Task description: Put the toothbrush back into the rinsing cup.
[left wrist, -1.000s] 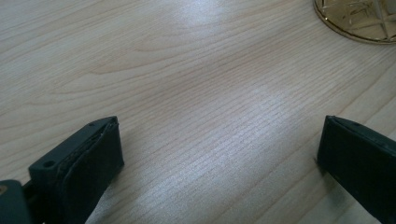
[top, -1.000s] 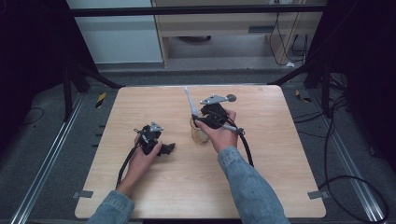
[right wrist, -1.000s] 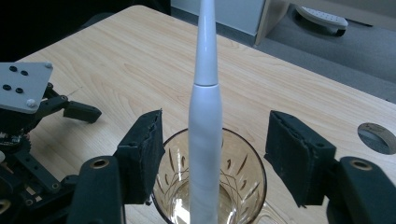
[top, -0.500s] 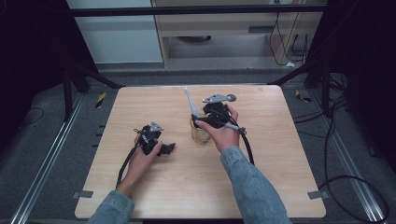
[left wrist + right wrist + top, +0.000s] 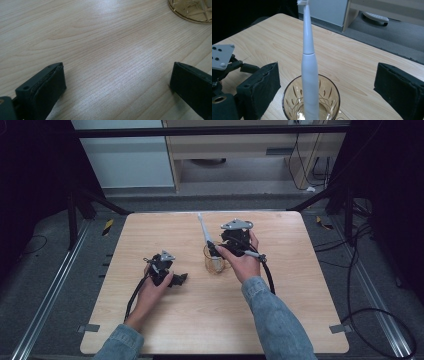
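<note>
The toothbrush (image 5: 309,75) stood in the glass (image 5: 311,100) near the desk (image 5: 150,235) centre; both tongs gaped, released, holding nothing.

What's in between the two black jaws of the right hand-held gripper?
A white electric toothbrush standing in an amber glass cup, seen in the right gripper view. The right hand-held gripper is open, its jaws apart from both.

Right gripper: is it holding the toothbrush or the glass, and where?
Nothing held. The right gripper is open, its jaws wide apart either side of the glass, clear of the toothbrush standing in it.
</note>
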The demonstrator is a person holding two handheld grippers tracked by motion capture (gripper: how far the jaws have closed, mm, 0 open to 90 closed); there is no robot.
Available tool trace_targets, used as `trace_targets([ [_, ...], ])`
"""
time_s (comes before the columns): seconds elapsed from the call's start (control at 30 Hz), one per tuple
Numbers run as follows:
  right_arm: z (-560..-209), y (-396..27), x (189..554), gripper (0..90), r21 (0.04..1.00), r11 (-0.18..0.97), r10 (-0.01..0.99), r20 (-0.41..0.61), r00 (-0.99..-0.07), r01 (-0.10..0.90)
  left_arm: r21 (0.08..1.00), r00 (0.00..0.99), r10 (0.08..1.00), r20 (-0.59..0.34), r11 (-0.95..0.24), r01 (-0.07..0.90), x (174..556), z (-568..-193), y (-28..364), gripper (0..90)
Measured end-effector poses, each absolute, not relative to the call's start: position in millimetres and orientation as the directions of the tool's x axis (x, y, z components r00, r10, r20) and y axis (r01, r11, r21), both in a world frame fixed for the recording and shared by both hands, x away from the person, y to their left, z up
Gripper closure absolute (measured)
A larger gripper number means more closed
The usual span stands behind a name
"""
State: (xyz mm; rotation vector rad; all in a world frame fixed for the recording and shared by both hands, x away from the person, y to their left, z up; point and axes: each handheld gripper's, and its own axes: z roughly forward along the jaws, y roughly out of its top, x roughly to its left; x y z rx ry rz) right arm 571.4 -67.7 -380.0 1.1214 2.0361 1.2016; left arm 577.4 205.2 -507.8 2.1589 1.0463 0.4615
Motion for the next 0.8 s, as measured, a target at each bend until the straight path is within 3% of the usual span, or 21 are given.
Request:
trace_targets([
  [0.8, -372, -107, 571, 6.2, 0.884, 0.225, 0.895, -0.022, -0.445, 0.41, 0.709, 0.616, 0.788, 0.021, -0.446, 0.546, 578, -508, 205, 0.0],
])
